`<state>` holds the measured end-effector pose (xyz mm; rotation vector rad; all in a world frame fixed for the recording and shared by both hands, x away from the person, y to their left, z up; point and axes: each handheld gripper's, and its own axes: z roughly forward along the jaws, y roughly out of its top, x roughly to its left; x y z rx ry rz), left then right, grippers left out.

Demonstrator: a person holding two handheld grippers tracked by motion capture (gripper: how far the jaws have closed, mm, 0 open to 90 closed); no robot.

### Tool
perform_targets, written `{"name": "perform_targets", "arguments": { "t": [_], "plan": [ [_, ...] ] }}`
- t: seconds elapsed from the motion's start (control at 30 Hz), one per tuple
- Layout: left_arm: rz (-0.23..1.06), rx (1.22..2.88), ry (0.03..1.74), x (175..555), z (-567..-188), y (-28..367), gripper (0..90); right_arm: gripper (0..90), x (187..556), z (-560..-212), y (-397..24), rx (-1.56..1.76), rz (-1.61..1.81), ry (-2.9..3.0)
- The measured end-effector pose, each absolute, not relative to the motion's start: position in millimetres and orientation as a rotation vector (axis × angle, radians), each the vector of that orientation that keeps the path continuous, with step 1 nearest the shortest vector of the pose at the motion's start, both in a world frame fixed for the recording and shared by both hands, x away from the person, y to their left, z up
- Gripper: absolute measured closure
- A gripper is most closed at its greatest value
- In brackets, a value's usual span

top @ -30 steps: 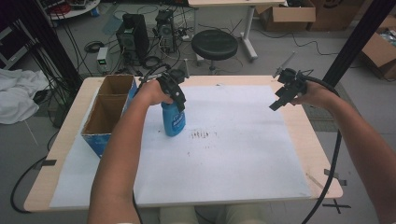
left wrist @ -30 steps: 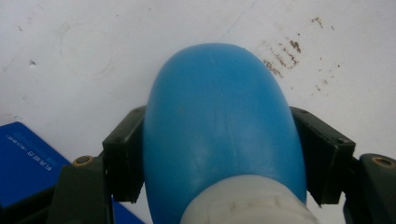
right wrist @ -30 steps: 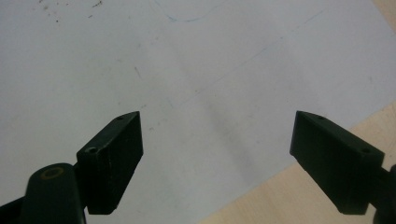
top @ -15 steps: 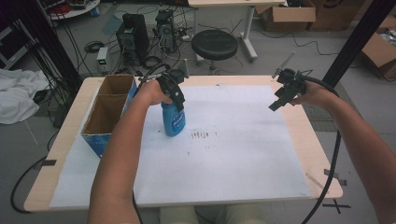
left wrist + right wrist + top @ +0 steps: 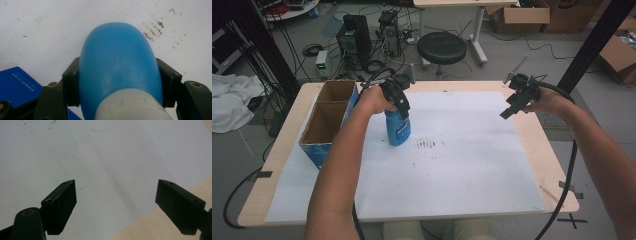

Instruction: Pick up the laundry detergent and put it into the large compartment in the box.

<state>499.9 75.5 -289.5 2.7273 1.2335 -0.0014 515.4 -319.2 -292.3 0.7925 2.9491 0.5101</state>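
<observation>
1. One bench [image 5: 287, 150], wood-topped, carrying everything listed below.
2. One white paper sheet [image 5: 462, 175] covering most of the bench top; a patch of small dark marks [image 5: 427, 145] lies near its centre. No legible writing on the sheet.
3. One blue cardboard box [image 5: 319, 155] at the far left of the bench, open-topped, with two compartments. In the left gripper view its blue side carries small white print, too small to read.
4. One blue bottle [image 5: 398, 127] with a white neck, standing upright on the sheet just right of the box. A label is printed on its front; the wording is too blurred to read.
5. Two tongs. The left tongs [image 5: 399, 102] have just been closing and now grasp the bottle near its top, one pad pressed on each side of the blue body. The right tongs [image 5: 514, 102] hang above the far right of the sheet, released, jaws wide apart with nothing between them.
</observation>
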Motion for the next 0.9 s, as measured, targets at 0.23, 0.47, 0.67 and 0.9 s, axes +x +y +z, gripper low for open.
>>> {"name": "perform_targets", "arguments": {
  "t": [0.23,0.47,0.67,0.9],
  "plan": [
    [0.0,2.657,1.287,492,-263,80,36.9,17.0,514,-293,-318,0.786,0.502,2.953],
    [0.082,2.619,1.388,482,-227,84,36.9,17.0,511,-291,-316,0.785,0.502,2.957],
    [0.105,2.54,1.474,473,-195,94,37.0,17.0,508,-290,-315,0.774,0.499,2.959],
    [0.128,2.484,1.556,466,-166,105,37.1,17.1,506,-289,-313,0.758,0.5,2.963]
  ]
}}
